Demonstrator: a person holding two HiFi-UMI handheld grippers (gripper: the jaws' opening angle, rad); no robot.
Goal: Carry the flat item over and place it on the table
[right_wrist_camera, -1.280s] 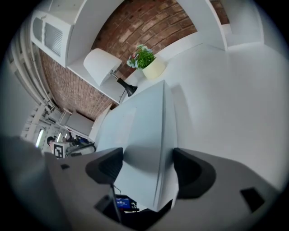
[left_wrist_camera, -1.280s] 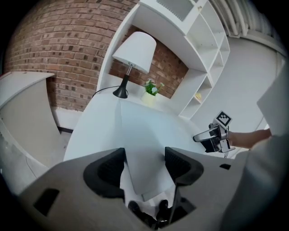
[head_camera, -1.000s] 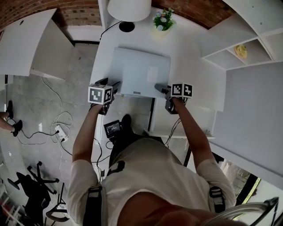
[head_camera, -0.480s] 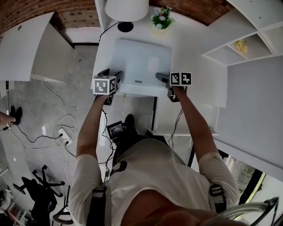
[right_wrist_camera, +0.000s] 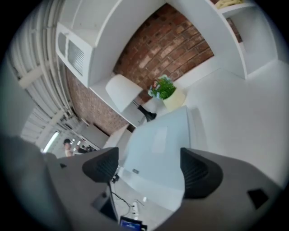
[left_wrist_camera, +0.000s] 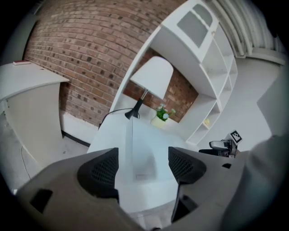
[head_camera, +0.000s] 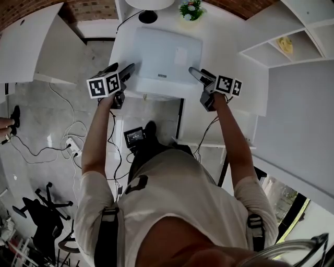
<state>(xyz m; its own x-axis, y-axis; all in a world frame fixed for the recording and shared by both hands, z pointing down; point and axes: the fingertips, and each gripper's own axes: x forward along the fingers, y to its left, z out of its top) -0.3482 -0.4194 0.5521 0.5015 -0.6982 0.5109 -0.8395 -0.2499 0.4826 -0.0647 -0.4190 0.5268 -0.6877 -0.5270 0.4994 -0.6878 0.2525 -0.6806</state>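
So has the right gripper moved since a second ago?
Yes. The right gripper has lifted off the near edge of the flat item, toward its right side; its jaws have just been opening, empty.

A pale grey flat rectangular slab (head_camera: 164,55) fills the middle of the white worktop (head_camera: 227,49). Behind the slab, a white-shaded lamp with a black base (head_camera: 148,16) and a small green potted plant (head_camera: 191,9) block the far edge. Right of the slab, bare worktop runs to the white shelf unit (head_camera: 284,31). Left of the slab, only a narrow strip remains before the drop to the grey floor (head_camera: 62,112).
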